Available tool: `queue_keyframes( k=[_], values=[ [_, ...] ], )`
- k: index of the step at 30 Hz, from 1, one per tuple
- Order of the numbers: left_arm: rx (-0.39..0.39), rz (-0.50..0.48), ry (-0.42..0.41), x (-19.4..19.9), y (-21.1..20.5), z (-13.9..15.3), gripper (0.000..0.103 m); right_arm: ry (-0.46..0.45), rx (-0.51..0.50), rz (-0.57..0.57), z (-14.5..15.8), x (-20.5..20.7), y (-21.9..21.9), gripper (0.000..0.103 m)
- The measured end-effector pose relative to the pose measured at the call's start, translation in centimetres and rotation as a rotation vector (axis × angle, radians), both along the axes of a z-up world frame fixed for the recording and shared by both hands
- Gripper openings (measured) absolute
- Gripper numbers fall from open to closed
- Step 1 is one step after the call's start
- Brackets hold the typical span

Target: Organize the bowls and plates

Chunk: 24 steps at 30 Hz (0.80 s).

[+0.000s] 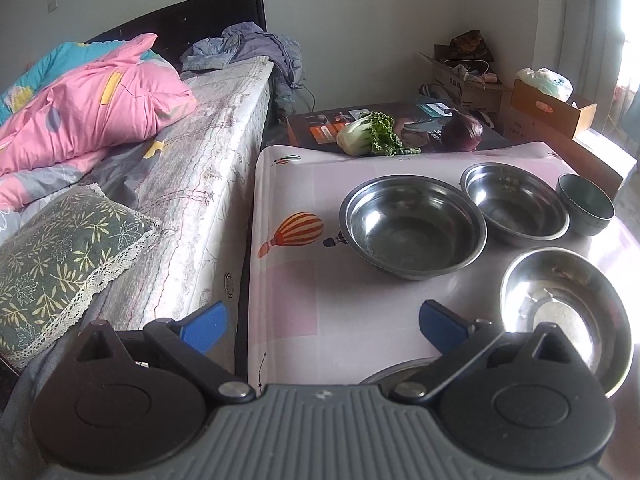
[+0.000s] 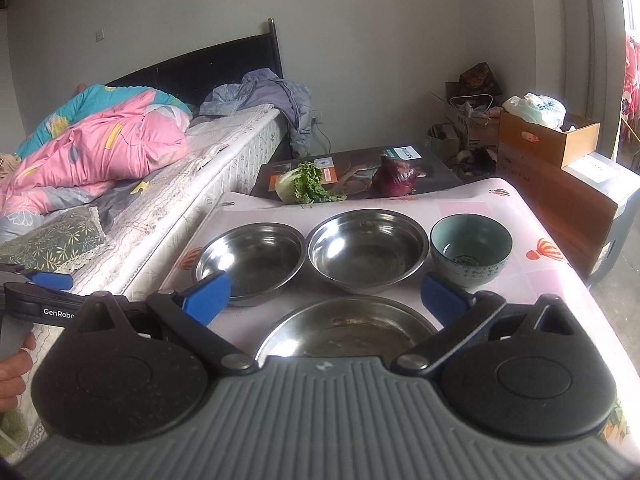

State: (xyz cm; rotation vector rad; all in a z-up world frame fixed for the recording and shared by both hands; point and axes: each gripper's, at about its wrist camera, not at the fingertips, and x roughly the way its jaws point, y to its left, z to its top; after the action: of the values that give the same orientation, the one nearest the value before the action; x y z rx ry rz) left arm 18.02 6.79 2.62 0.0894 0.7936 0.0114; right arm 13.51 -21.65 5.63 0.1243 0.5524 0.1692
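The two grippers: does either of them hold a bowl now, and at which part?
Nothing is held. The left gripper and the right gripper are both open, above the table, touching no bowl.

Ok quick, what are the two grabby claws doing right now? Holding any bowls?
Left gripper: open, holding nothing.
Right gripper: open, holding nothing, above the nearest steel bowl.

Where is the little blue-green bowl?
In the right wrist view, the blue-green bowl sits at the table's far right, just beside a steel bowl.
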Motion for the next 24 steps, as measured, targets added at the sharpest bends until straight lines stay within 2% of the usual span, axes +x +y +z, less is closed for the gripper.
queue_keyframes(
  k=[6, 9, 12, 14, 17, 19, 24],
  values=[
    [-0.093, -0.018, -0.007, 3.0, 1.0, -0.6, 0.103, 0.049, 0.125, 0.077, -1.2, 6.1, 1.7, 0.101],
    [-0.108, -0.019, -0.023, 4.1, 1.0, -0.8, 0.102, 0.091, 0.166, 0.105, -2.4, 9.2, 2.8, 0.096],
    [-0.112, -0.030, -0.031, 5.6, 0.6, -1.0, 0.099, 0.133, 0.167, 0.112, -3.8, 12.0, 3.8, 0.085],
    [-0.131, -0.045, -0.032, 6.7, 0.4, -1.4, 0.098, 0.164, 0.160, 0.108, -5.0, 13.9, 4.5, 0.073],
    [-0.134, -0.039, 0.003, 8.9, 0.0, -2.4, 0.090, 0.212, 0.153, 0.103, -6.9, 16.3, 5.0, 0.060],
    [-0.130, -0.029, 0.034, 10.1, -0.2, -3.2, 0.077, 0.235, 0.151, 0.099, -7.8, 17.5, 5.3, 0.052],
    [-0.136, -0.014, 0.124, 12.4, -0.4, -5.3, 0.059, 0.286, 0.152, 0.100, -9.8, 19.7, 5.5, 0.039]
  ],
)
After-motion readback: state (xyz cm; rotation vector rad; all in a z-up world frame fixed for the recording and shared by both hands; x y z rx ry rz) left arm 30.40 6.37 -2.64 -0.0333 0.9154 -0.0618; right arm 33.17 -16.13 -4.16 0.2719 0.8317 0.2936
